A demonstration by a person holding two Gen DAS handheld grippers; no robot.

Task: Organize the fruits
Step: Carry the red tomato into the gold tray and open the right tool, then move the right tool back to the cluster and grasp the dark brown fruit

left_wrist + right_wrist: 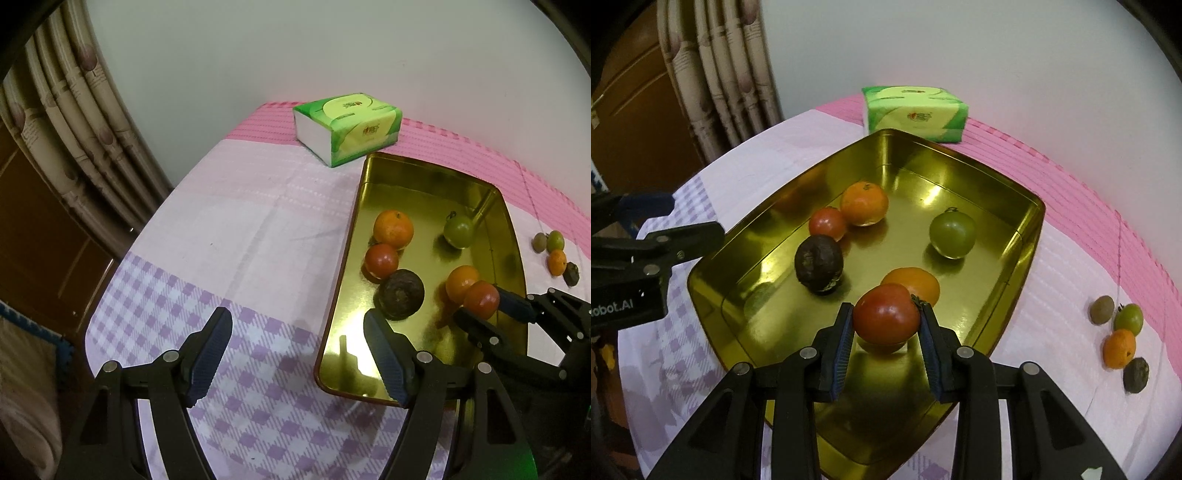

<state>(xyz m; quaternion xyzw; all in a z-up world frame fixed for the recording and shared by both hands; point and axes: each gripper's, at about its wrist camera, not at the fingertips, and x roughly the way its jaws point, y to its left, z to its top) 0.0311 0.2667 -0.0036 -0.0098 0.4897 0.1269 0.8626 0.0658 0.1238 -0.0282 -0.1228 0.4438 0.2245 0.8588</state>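
Observation:
My right gripper (885,313) is shut on a red tomato (886,321), held low inside the gold tray (1015,266); whether it touches the floor I cannot tell. An orange (919,282) lies just behind it. Also in the tray are another orange (864,203), a second red tomato (827,223), a dark fruit (819,264) and a green tomato (952,230). My left gripper (299,332) stands open with nothing in it, over the checked cloth at the tray's (340,295) left rim. The left wrist view shows the right gripper (484,306) with its tomato (480,297).
Several small fruits lie on the cloth right of the tray: a brownish one (1102,309), a green one (1128,316), an orange (1119,349) and a dark one (1136,374). A green tissue pack (916,110) sits behind the tray. Curtains and a wall bound the table.

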